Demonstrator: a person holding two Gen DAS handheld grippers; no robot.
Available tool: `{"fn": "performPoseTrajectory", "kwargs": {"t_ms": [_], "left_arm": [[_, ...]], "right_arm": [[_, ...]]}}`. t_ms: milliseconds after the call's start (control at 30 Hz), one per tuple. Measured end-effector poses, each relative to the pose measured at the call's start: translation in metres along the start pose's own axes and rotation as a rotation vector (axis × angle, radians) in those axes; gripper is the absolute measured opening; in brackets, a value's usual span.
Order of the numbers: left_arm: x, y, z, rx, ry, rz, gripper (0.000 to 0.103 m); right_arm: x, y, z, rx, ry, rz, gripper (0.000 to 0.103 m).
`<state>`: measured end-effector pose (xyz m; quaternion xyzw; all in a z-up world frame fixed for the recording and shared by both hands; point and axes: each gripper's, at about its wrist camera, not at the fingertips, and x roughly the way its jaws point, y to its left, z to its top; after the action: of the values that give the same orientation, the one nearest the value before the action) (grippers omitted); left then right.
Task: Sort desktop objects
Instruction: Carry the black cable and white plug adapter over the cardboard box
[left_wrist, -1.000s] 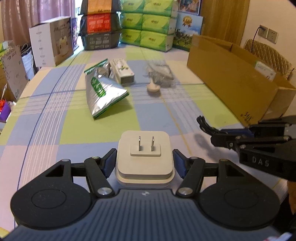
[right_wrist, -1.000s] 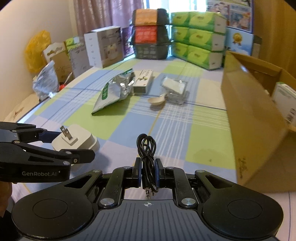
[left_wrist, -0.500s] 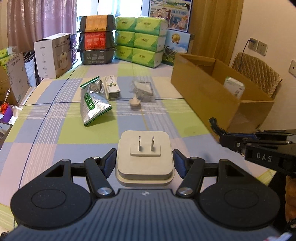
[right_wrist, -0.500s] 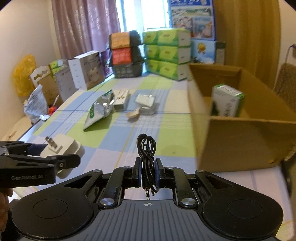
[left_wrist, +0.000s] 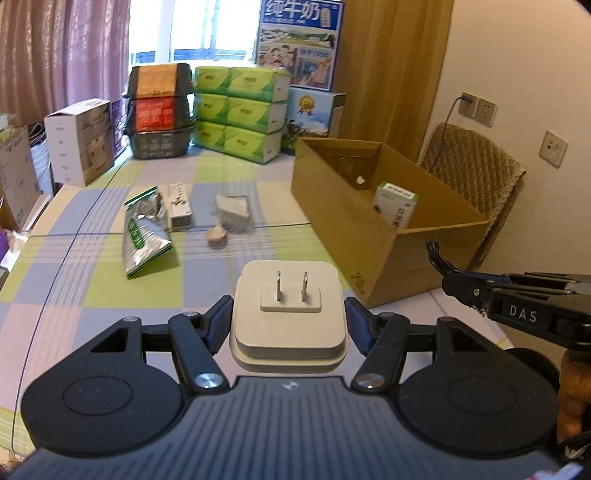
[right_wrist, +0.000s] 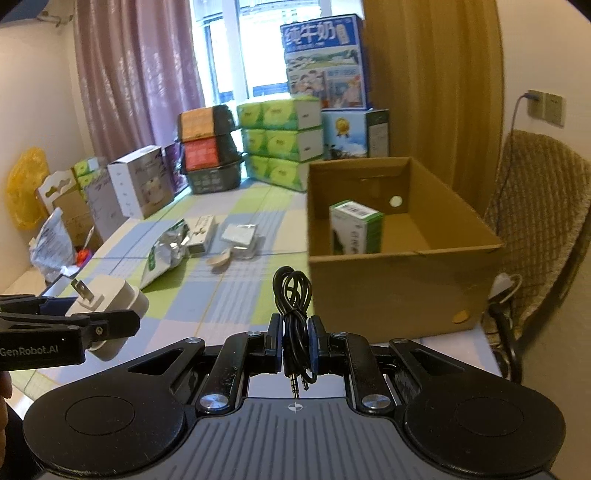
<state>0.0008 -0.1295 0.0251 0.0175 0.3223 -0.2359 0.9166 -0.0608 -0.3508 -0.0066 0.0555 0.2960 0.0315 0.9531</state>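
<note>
Two loads are in the air at once: the left hand-held gripper is clamped on a white plug, prongs pointing forward, and the right hand-held gripper is pinched nearly shut on a coiled black cable, its jack ends hanging back toward the camera. A second ago both sat low over the worktop with the box seen side-on; now both have risen, so that from each the open top of the box and the green-and-white carton standing inside it are in plain view. The box lies ahead and to the right of the left hand-held gripper, and just ahead, slightly right, of the right one. That lift reads to me as the carry toward the box, with the drop not yet made. Still waiting far ahead and to the left on the worktop are a foil bag, a small white pack, a clear wrapped item and a spoon.
</note>
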Motion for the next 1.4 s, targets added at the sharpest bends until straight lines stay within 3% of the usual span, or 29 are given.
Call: {"fn": "performPoseTrajectory", "kwargs": {"t_ms": [933,1400], "left_arm": [[0.004,-0.052,0.025,0.067,-0.023,-0.058,0.06],[0.045,-0.081,0.052,0.113,-0.012,-0.098,0.06]], "right_arm": [[-0.027,-0.046,0.011,0.054,-0.051,-0.057,0.011],[-0.011,-0.076,0.036,0.041,-0.071,-0.085,0.011]]}}
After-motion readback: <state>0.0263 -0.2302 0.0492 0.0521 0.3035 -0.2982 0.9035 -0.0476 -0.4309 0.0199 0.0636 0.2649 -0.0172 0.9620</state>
